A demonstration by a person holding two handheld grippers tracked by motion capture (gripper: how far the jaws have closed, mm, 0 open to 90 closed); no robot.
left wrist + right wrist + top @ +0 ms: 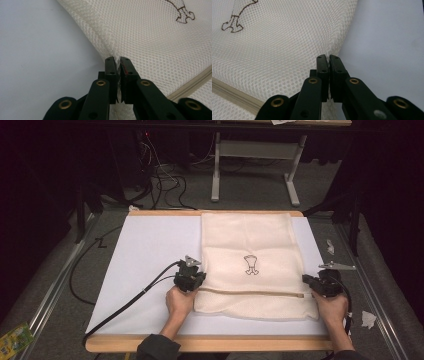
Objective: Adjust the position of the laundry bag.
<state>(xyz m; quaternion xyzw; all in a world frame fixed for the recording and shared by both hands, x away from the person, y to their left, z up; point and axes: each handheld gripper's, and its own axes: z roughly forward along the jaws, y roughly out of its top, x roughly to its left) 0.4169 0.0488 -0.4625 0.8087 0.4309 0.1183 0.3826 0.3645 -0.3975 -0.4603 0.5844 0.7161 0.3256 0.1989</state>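
Mesh bag (250, 265): cream netting, honeycomb weave, rectangular, lying flat on the right half of the white table sheet (150, 270); small brown outline drawing at its centre, tan zip band near its front edge. Left gripper (118, 65): jaws pinching the bag's left edge. Right gripper (328, 62): jaws pinching the bag's right edge. Pinched mesh is mostly hidden between the pads.
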